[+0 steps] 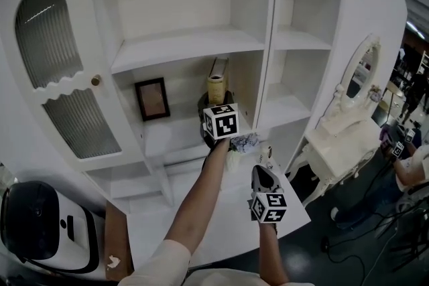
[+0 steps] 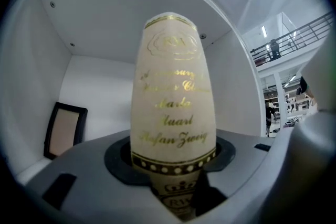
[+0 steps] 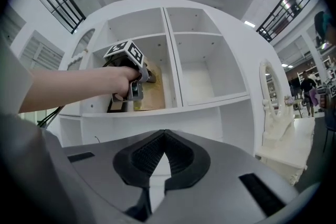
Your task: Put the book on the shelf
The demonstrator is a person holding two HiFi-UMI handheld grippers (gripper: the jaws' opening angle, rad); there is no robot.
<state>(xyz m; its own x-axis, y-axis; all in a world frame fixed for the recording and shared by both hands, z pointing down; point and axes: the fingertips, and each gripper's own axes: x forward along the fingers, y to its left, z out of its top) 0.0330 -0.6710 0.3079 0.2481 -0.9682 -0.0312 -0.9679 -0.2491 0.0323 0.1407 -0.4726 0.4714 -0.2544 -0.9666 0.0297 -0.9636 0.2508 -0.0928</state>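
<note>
White shelf (image 2: 100, 86) behind; book (image 2: 173, 102) clamped between jaws.

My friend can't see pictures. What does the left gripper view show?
A cream book with gold writing stands upright, gripped in the left tongs, inside a white shelf compartment. A dark picture frame stands at the back left.

A: What's the carrier?
B: White wooden shelf unit (image 1: 188, 45) with open compartments.
A: Anything on it?
B: Dark rectangular picture frame (image 1: 152, 98). Middle compartment, left side, leaning on the back wall.
</note>
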